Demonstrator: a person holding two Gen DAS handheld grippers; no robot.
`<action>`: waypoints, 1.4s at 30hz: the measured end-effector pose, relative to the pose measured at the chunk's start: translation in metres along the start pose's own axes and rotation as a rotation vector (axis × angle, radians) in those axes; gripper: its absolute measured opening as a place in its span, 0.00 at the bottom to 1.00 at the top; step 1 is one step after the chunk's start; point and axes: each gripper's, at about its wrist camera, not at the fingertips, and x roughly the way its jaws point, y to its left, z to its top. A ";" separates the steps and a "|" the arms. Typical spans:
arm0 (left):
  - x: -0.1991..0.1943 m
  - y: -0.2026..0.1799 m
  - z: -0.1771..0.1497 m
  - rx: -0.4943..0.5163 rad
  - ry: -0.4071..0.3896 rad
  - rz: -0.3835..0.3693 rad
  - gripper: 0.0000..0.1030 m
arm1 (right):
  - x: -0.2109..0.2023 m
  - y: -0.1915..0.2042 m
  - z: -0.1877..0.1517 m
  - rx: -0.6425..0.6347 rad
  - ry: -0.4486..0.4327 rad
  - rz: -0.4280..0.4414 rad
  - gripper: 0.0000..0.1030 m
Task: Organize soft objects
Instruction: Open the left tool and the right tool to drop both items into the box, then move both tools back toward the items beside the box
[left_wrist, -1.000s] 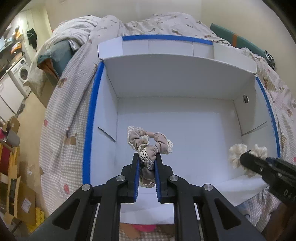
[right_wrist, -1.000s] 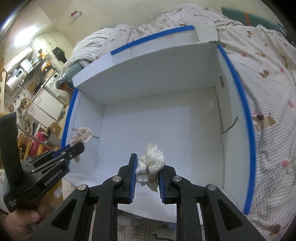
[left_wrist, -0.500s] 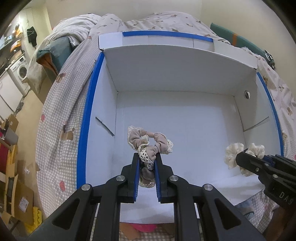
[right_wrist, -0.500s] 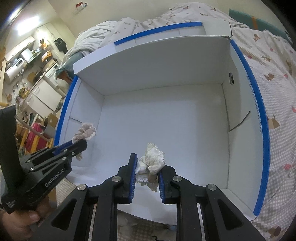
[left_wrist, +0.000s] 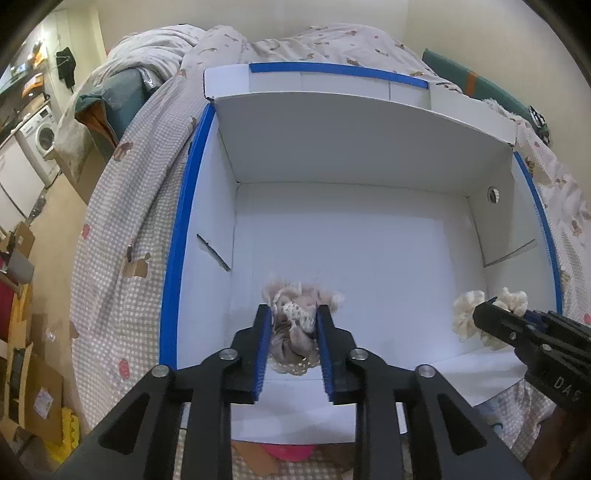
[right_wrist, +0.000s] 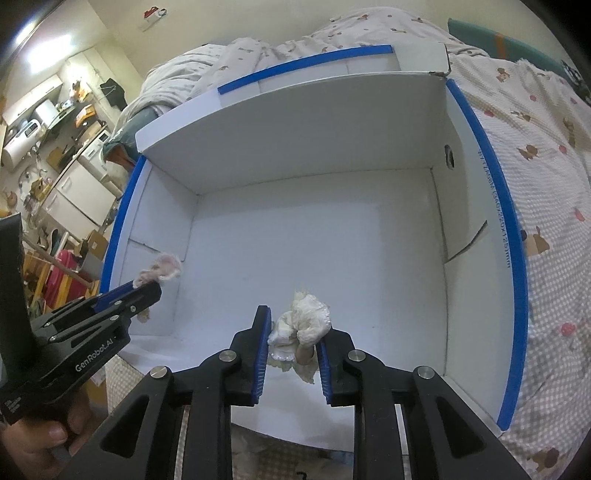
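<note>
2 grippers hover over the white box (left_wrist: 369, 236); left gripper (left_wrist: 293, 325) spread, pink scrunchie (left_wrist: 295, 325) loose between its fingers; right gripper (right_wrist: 293, 328) spread around cream scrunchie (right_wrist: 303, 325), contact unclear.

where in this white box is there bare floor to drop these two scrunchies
Nearly all the white box floor is bare, from the back wall to both side walls. Only the near edge is crowded: the left gripper with the beige scrunchie, the right gripper with the cream scrunchie.
</note>
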 end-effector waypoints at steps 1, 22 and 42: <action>-0.001 0.000 0.000 0.001 -0.005 0.001 0.31 | 0.000 0.001 0.000 -0.002 -0.002 -0.003 0.24; -0.015 0.006 0.004 -0.035 -0.073 -0.010 0.57 | -0.025 -0.012 0.003 0.052 -0.147 0.039 1.00; -0.064 0.020 -0.007 -0.082 -0.208 0.008 0.68 | -0.059 -0.019 -0.006 0.040 -0.215 -0.052 1.00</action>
